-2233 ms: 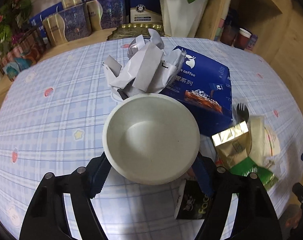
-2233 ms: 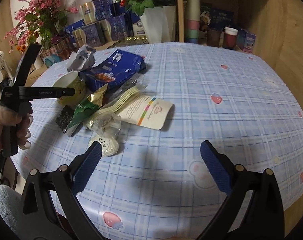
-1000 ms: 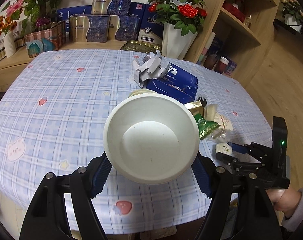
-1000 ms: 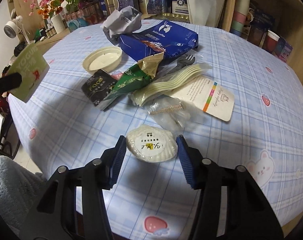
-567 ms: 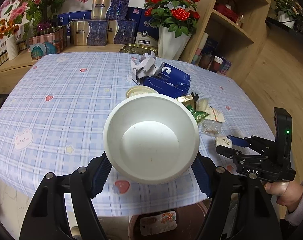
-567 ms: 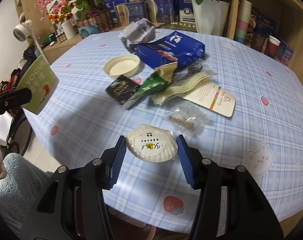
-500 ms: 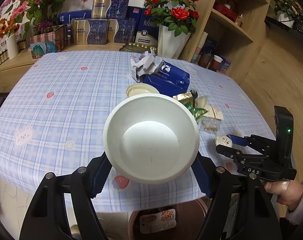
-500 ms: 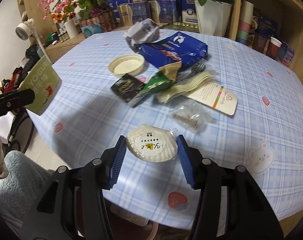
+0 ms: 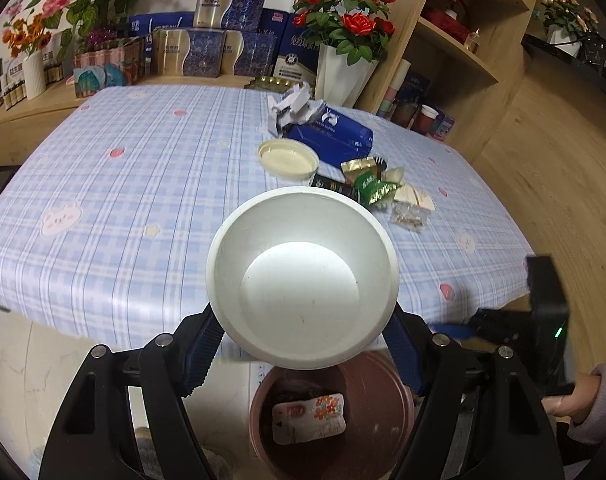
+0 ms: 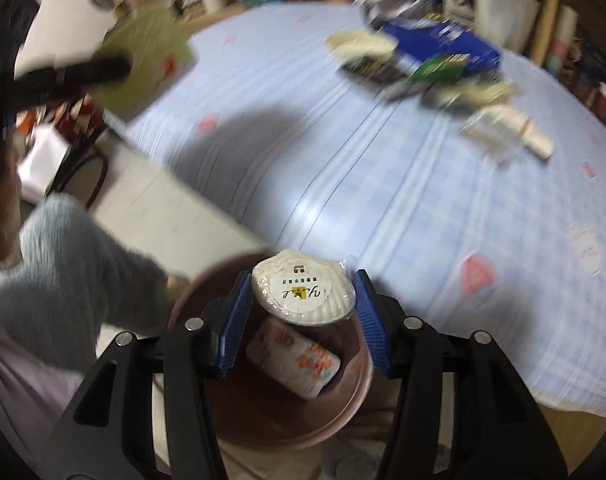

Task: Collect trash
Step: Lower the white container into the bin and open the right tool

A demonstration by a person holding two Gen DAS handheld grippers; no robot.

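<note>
My left gripper [image 9: 303, 340] is shut on a white paper yogurt cup [image 9: 301, 276], seen from its open mouth, held over the table's near edge above a brown bin [image 9: 331, 416]. My right gripper [image 10: 301, 308] is shut on a white shell-shaped packet [image 10: 301, 293] and holds it over the same bin [image 10: 295, 408], which has a flowered white packet [image 10: 293, 360] inside. The right gripper also shows at the right of the left wrist view [image 9: 451, 330]. The cup's green side [image 10: 147, 64] shows in the blurred right wrist view.
On the blue checked table [image 9: 143, 184] lie a cream lid [image 9: 289, 157], a blue coffee box [image 9: 330, 135], crumpled paper [image 9: 293, 106], green and gold wrappers [image 9: 369, 182] and a clear bag [image 9: 409, 218]. Flower vases and boxes stand behind; wooden shelves are at right.
Both grippers have pulled back from the table to its near edge. The brown bin is now under them. The right wrist view is blurred from fast motion.
</note>
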